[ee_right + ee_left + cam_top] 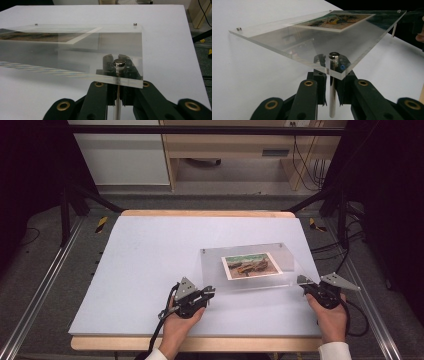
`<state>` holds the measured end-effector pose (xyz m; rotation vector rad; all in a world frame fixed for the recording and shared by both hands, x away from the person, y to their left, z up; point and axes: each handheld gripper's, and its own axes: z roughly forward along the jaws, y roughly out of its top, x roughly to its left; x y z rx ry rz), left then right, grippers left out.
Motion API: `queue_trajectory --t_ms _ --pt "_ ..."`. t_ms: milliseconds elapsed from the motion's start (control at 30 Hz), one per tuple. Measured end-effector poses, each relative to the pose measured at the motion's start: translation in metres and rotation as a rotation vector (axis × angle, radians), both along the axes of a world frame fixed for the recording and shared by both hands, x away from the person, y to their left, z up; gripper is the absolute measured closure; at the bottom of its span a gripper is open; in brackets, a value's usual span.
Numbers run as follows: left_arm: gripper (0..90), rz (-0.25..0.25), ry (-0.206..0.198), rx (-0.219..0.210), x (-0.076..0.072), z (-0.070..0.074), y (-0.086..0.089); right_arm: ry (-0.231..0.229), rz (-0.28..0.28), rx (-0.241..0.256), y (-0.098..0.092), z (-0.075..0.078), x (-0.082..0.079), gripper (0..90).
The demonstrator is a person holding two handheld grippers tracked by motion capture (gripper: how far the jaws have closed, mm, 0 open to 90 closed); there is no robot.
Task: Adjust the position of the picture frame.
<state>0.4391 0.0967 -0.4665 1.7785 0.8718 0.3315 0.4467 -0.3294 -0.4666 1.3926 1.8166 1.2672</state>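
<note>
since each gripper clamps a metal leg post under a near corner, the acrylic photo frame (250, 265) hangs level above the table's (145, 255) right half: left gripper (209, 293) clenched on its post (332, 100), right gripper (301, 281) likewise.

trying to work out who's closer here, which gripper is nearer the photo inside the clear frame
Left. The left gripper is at the acrylic frame's near-left corner post, a short way from the photo. The right gripper is at the near-right corner, slightly farther across bare acrylic.
</note>
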Motion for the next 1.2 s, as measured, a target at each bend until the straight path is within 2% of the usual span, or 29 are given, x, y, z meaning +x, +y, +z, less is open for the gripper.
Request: queue_trajectory --t_ms 33,67,167,267,367,400,500,667,800,867,900,1000,1200 --pt "80.4 -0.002 -0.001 -0.006 0.0 0.0 0.0 0.001 -0.001 -0.002 0.0 0.0 0.0 84.5" --pt "83.6 0.003 -0.013 0.005 0.001 0.0 0.001 0.003 0.0 0.0 0.001 0.0 0.0 84.6" --pt "84.1 0.012 -0.014 -0.011 0.003 0.003 0.005 0.001 -0.001 0.002 0.005 0.002 -0.001 84.6" --pt "83.9 0.024 -0.025 -0.022 0.005 0.011 0.013 -0.021 -0.004 0.007 0.012 0.008 -0.004 84.7" --pt "82.9 0.037 -0.048 -0.01 0.005 0.019 0.019 -0.035 -0.014 0.006 0.018 0.014 -0.006 84.7" --pt "82.6 0.045 -0.072 -0.007 0.005 0.029 0.028 -0.047 -0.019 0.0 0.028 0.022 -0.008 84.7" --pt "82.7 0.055 -0.091 -0.014 0.004 0.04 0.041 -0.036 -0.018 0.014 0.04 0.027 -0.01 84.5" --pt "82.6 0.073 -0.118 -0.006 0.002 0.051 0.065 -0.044 -0.007 0.025 0.064 0.034 -0.007 84.2" --pt "82.3 0.089 -0.141 0.001 0.005 0.053 0.089 -0.047 0.006 0.019 0.087 0.038 0.001 84.1" --pt "82.3 0.091 -0.142 -0.001 0.006 0.053 0.093 -0.047 0.011 0.019 0.098 0.039 0.005 84.1" --pt "82.3 0.097 -0.143 -0.009 0.01 0.051 0.106 -0.044 0.014 0.018 0.106 0.04 0.008 84.1" --pt "82.2 0.095 -0.143 -0.009 0.014 0.048 0.119 -0.04 0.007 -0.003 0.121 0.041 0.015 84.1" --pt "82.1 0.12 -0.111 -0.016 0.02 0.033 0.135 -0.024 -0.011 -0.024 0.143 0.037 0.021 84.1"
